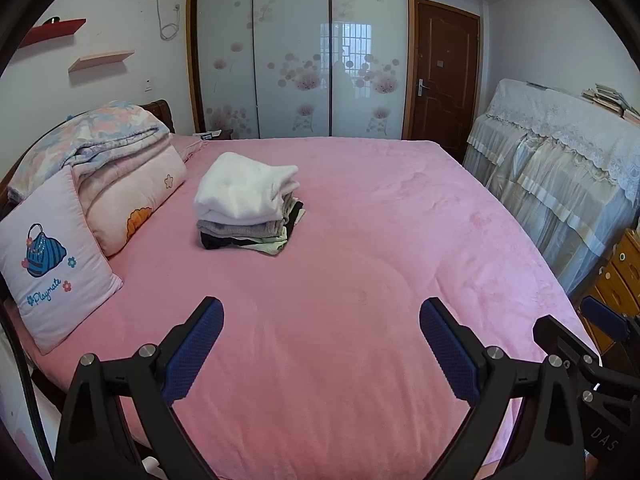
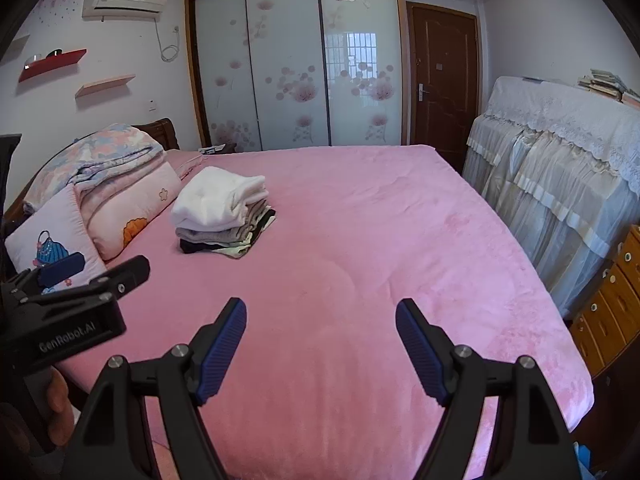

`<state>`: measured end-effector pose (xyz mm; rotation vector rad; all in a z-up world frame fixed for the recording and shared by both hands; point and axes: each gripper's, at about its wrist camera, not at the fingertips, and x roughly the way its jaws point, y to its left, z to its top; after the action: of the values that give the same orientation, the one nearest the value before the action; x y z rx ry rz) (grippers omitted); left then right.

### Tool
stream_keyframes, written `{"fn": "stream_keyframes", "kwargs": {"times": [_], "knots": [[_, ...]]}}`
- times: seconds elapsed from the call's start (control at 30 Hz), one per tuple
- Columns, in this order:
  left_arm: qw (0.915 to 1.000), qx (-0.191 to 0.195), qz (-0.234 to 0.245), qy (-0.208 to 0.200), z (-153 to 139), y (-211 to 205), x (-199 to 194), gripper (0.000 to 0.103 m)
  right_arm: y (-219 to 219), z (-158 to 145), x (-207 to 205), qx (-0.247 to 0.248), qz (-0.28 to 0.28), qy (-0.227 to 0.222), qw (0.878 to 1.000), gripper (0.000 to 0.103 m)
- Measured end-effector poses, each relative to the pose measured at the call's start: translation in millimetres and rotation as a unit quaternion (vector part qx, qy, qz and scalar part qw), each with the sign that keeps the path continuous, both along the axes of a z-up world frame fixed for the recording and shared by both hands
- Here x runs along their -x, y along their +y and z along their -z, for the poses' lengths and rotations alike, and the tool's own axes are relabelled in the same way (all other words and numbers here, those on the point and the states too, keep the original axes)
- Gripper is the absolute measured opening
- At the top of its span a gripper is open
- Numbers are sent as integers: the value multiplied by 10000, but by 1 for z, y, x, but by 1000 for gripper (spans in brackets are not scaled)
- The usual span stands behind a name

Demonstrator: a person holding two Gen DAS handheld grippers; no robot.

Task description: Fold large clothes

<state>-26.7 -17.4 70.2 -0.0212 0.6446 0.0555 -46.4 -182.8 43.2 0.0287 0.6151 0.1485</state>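
Both claws hover over the near edge of the bed [image 1: 400, 240], neither touching the pink cover nor holding anything. The left claw [image 1: 322, 320] has its 2 blue-padded fingers spread wide, with only bare cover between them; the right claw [image 2: 321, 322] is spread the same way. In the right wrist view the left claw shows at the left border as a black body with a blue pad, just beside the small pink cushion [image 2: 56, 240]; in the left wrist view part of the right claw shows at the right border, past the bed's right edge. The stack of folded clothes [image 1: 248, 208] sits on the bed toward the far left corner, well apart from both claws: a thick white garment [image 1: 240, 188] lies on top, with grey, black and pale green pieces layered under it. Just left of the stack, along the bed's left edge, a folded floral quilt [image 1: 100, 136] rests on a pink bolster pillow [image 1: 140, 204], and the cushion printed with a blue bag leans against them at the near end. Beyond the far edge stands a wardrobe [image 1: 296, 60] with 3 frosted sliding doors, and a lace-covered piece of furniture [image 1: 560, 160] runs along the bed's right edge.
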Motion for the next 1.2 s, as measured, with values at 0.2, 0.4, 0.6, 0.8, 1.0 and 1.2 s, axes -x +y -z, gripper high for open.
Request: {"fn": "stream_keyframes", "kwargs": {"times": [0.2, 0.4, 0.6, 0.8, 1.0, 1.2], "knots": [[10000, -8, 35, 17, 13, -3, 5, 98, -3, 10, 3, 48, 246, -73, 9997, 78], [9998, 114, 64, 141, 25, 0, 0, 98, -9, 30, -3, -98, 365, 179, 9991, 78], [9996, 91, 133, 218, 33, -3, -3, 98, -1, 38, -5, -58, 297, 242, 9992, 78], [9995, 37, 192, 265, 38, -4, -7, 98, 3, 38, -4, 39, 342, 140, 9993, 78], [9994, 0, 199, 299, 40, -8, -7, 98, 3, 38, -8, 77, 425, 125, 9990, 78], [9993, 4, 197, 333, 42, -7, -7, 98, 2, 38, -10, 85, 451, 126, 9989, 78]]}}
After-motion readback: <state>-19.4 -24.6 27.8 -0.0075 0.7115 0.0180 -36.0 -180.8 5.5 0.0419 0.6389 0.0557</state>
